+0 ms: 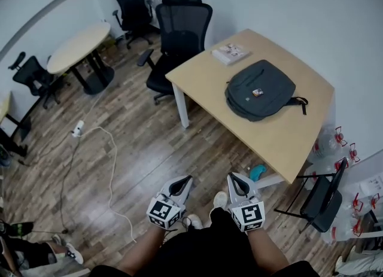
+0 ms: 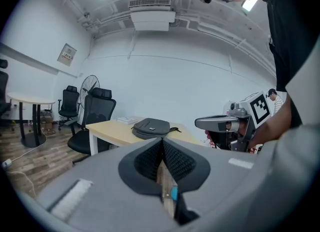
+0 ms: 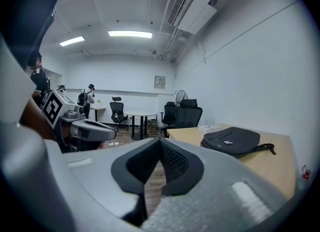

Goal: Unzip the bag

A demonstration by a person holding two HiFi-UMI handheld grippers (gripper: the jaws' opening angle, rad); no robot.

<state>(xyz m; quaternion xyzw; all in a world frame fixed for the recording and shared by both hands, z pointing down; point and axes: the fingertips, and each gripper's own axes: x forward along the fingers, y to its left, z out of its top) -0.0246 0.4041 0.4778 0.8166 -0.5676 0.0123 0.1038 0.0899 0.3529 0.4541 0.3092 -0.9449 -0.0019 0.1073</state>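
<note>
A dark grey backpack (image 1: 260, 90) lies flat on a light wooden table (image 1: 281, 135), a strap trailing off its right side. It also shows far off in the left gripper view as the backpack (image 2: 151, 127) and in the right gripper view as the backpack (image 3: 233, 141). My left gripper (image 1: 186, 179) and right gripper (image 1: 231, 177) hang side by side near my body, over the wooden floor, well short of the table. Both are shut with nothing between the jaws. The right gripper (image 2: 200, 123) appears in the left gripper view, and the left gripper (image 3: 112, 129) in the right gripper view.
A stack of papers (image 1: 230, 53) lies at the table's far corner. A black office chair (image 1: 176, 33) stands at the table's left end. A round table (image 1: 78, 45) with chairs is further left. A white cable (image 1: 111, 174) runs across the floor. A folding chair (image 1: 320, 198) stands at right.
</note>
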